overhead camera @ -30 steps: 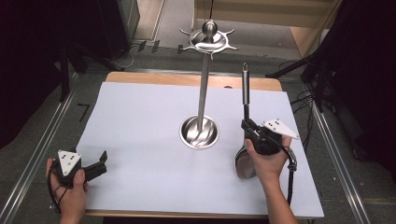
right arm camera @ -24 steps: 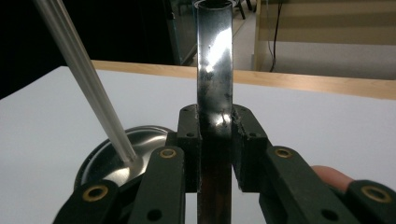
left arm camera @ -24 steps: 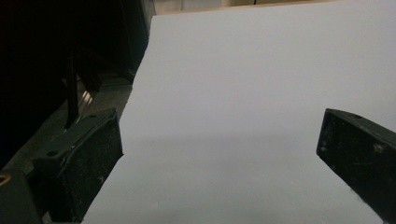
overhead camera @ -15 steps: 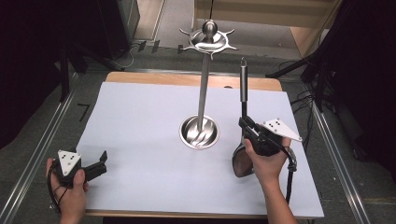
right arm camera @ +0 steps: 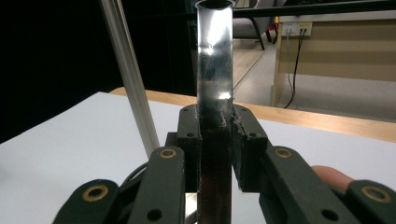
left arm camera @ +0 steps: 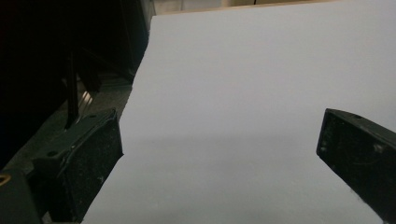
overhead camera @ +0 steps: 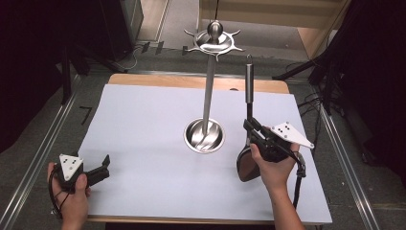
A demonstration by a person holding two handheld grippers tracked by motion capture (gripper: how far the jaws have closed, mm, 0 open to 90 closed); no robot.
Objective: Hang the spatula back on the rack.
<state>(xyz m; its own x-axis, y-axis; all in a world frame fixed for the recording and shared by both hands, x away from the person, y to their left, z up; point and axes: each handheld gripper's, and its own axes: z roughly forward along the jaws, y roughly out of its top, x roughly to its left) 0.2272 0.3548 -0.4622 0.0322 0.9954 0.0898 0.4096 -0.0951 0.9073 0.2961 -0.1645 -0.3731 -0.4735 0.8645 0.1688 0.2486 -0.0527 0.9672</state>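
Observation:
A steel utensil stand rises from a round base (overhead camera: 204, 136) at mid table, with a thin pole (overhead camera: 208, 91) and a hooked crown (overhead camera: 214, 40). To its right, my right gripper (overhead camera: 251, 128) is shut on a utensil's steel handle (overhead camera: 249, 84). The utensil's dark head (overhead camera: 245, 165) hangs low by the hand. In the right gripper view the jaws (right arm camera: 215, 135) clamp the handle (right arm camera: 214, 60), and the stand's pole (right arm camera: 130, 79) slants at the left. My left gripper (overhead camera: 103, 167) rests open at the table's near left corner, with only the white surface between its jaws (left arm camera: 219, 149).
The white sheet (overhead camera: 153, 120) covers most of the wooden table (overhead camera: 191, 81). Metal rails (overhead camera: 43, 158) run along both sides, with dark stands and cables on the floor beyond. A pale wooden counter (right arm camera: 336, 51) stands behind the table.
My right gripper has lifted the utensil a little and brought it slightly left, so the handle tip sits higher. The left gripper has stayed still.

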